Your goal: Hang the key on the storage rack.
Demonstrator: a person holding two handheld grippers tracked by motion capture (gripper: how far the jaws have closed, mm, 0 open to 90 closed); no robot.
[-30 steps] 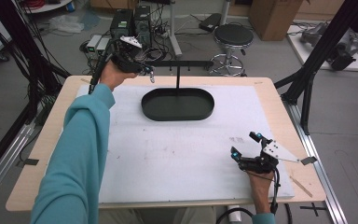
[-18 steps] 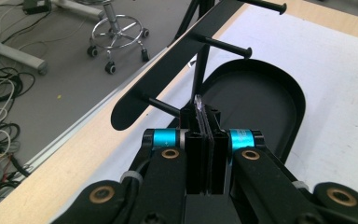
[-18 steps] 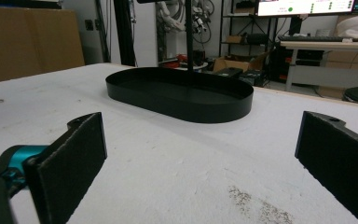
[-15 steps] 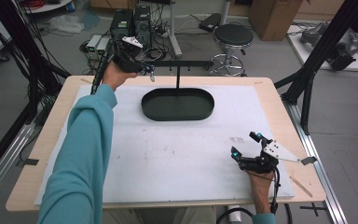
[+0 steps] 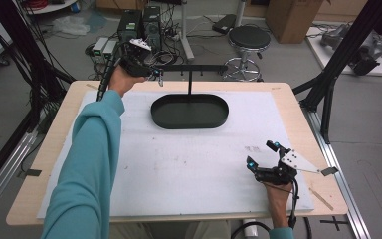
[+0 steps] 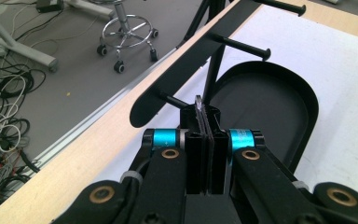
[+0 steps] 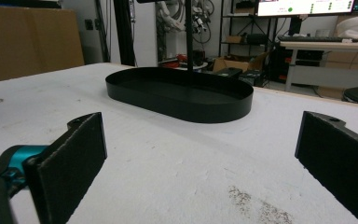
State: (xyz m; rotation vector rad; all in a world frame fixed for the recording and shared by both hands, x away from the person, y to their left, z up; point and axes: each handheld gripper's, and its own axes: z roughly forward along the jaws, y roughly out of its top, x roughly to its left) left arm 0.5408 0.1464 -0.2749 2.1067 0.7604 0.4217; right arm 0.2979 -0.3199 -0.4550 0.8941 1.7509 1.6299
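High view: left gripper [image 5: 157, 75] raised by the black stand's crossbar [image 5: 199, 67], jaws pressed together on something thin, unidentifiable; right gripper [image 5: 264, 154] wide open, empty, resting near table edge. Best eased slowly toward a peg [image 6: 240, 45].

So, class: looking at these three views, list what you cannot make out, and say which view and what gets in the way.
1. Left gripper view: whether anything thin is pinched in the left gripper; the jaws are pressed together and hide it.
2. High view: the pegs on the stand's crossbar are too small to count.
3. Right gripper view: the stand's post is cut off by the top edge.
4. Right gripper view: the floor of the black tray is hidden behind its near wall.
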